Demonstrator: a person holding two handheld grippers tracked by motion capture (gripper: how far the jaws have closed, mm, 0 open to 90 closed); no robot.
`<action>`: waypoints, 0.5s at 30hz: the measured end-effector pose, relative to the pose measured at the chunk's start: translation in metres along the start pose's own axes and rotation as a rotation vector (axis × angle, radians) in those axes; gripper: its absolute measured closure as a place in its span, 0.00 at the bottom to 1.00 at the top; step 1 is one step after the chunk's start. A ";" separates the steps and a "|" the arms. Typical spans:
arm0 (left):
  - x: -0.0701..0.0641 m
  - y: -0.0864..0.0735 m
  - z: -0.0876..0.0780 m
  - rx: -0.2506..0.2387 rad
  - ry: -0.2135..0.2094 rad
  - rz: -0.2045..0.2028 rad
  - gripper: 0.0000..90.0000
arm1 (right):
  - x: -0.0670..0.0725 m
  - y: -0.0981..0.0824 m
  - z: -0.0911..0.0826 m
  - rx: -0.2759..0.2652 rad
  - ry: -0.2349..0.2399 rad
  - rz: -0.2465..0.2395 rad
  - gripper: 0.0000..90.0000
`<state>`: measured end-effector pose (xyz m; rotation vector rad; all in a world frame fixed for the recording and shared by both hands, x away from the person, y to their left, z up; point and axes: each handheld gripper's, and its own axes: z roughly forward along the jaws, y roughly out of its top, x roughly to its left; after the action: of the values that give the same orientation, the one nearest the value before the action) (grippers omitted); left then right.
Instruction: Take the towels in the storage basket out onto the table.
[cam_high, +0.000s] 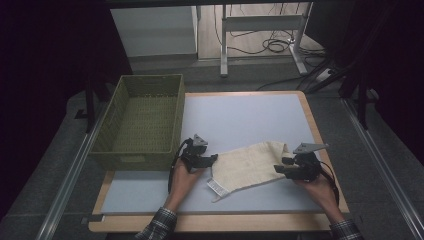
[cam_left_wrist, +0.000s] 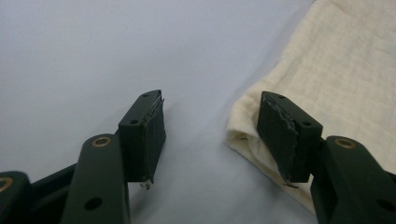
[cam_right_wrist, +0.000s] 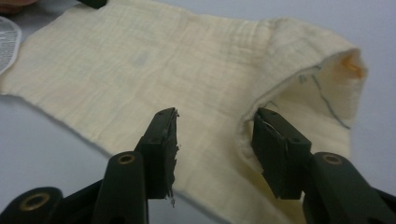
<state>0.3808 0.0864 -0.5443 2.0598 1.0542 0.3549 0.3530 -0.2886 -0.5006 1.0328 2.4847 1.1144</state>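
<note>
A cream cloth (cam_high: 250, 162) lies partly folded on the pale blue mat (cam_high: 240, 115), its right end curled up. My left gripper (cam_high: 214, 159) sits at the cloth's left edge, and my right gripper (cam_high: 280, 165) at its right end. In the left gripper view, my left gripper (cam_left_wrist: 212, 135) is open over bare mat, its right jaw resting against the folded edge of the cloth (cam_left_wrist: 336, 70). The right gripper view has my right gripper (cam_right_wrist: 215, 140) open above the cloth (cam_right_wrist: 140, 60); fabric lies under the gap and the pads do not press on it.
A green woven basket (cam_high: 145, 155) stands on the left side of the table, close to my left hand. A white label (cam_high: 215, 186) hangs at the cloth's near-left corner. The mat's wooden border (cam_high: 312, 125) runs along the right, with table legs and cables on the floor beyond.
</note>
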 end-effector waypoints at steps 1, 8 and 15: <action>0.000 0.000 0.000 -0.001 0.001 0.000 0.46 | 0.003 0.000 0.000 0.002 0.002 -0.004 0.54; 0.000 0.000 0.000 0.000 0.000 0.000 0.46 | 0.021 0.000 0.003 0.017 0.035 -0.032 0.52; 0.000 0.000 0.000 -0.001 0.000 -0.002 0.46 | 0.044 0.004 0.015 0.027 0.116 -0.058 0.58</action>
<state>0.3810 0.0867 -0.5446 2.0576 1.0551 0.3543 0.3297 -0.2482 -0.5048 0.9215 2.6087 1.1582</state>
